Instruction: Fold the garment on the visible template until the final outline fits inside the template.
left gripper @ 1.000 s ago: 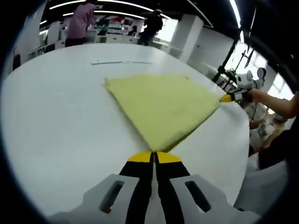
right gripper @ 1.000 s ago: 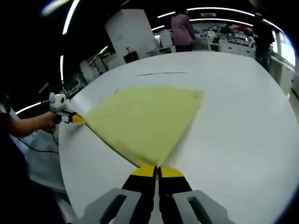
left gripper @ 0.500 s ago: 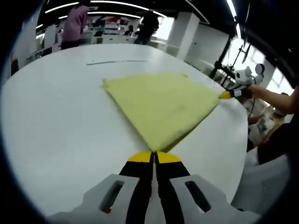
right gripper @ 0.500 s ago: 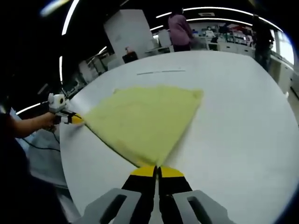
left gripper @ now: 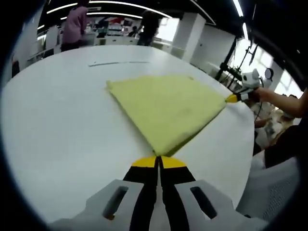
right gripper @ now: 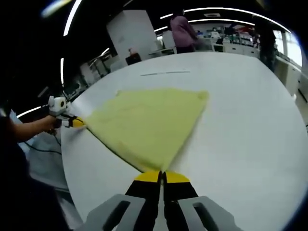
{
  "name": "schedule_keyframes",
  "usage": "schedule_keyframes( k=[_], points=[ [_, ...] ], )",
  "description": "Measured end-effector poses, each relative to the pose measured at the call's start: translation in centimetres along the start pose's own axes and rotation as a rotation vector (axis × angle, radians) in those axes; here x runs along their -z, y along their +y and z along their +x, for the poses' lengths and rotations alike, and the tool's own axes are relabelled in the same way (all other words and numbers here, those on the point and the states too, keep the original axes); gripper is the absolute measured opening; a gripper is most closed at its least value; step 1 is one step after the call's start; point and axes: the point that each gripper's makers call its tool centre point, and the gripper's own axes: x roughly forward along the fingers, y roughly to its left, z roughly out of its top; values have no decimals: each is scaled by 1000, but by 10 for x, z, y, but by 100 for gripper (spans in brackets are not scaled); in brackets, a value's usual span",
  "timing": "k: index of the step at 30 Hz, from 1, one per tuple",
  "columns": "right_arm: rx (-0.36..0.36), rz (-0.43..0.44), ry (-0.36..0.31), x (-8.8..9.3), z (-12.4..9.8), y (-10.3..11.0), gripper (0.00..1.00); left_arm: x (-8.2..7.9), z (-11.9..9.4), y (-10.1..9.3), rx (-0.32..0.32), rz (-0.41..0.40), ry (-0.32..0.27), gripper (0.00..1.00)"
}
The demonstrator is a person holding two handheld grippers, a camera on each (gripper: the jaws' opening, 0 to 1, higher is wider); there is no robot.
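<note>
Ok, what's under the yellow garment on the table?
The yellow garment lies flat on the white table. Whatever it covers, including any template outline, is hidden. Both grippers pinch its near corners.

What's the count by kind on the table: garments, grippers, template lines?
Garment: 1, yellow, flat on the white table
Grippers: 2, left gripper and right gripper, each shut on a corner of the garment
Line on the table beyond the garment: 1, thin; too faint to tell if it is the template
Total: 4
</note>
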Motion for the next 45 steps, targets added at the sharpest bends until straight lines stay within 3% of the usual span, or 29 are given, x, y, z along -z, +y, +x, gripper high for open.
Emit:
schedule_keyframes(
  k=[4, 9, 11, 18, 21, 31, 36, 45],
  points=[
    [12, 13, -3, 1, 1, -1, 1, -2, -1, 1, 5, -1, -9, 0],
    [-4, -22, -38, -6, -1, 6, 17, -9, -2, 0, 0, -12, -46, 10],
    [-6, -37, -54, -10, -2, 9, 24, -13, -2, 0, -6, -7, -61, 15],
    [-7, -92, -118, -22, -8, 19, 63, -33, -10, -3, -44, 20, -149, 47],
    [3, -112, -143, -26, -12, 21, 74, -39, -17, -9, -47, 18, -174, 56],
    [-32, -169, -248, -40, -32, 46, 92, -44, -33, -15, -74, 68, -241, 76],
    [-36, -193, -265, -39, -37, 55, 99, -42, -41, -22, -82, 114, -239, 81],
    [-39, -212, -313, -37, -44, 70, 99, -39, -46, -37, -68, 140, -260, 88]
  ],
)
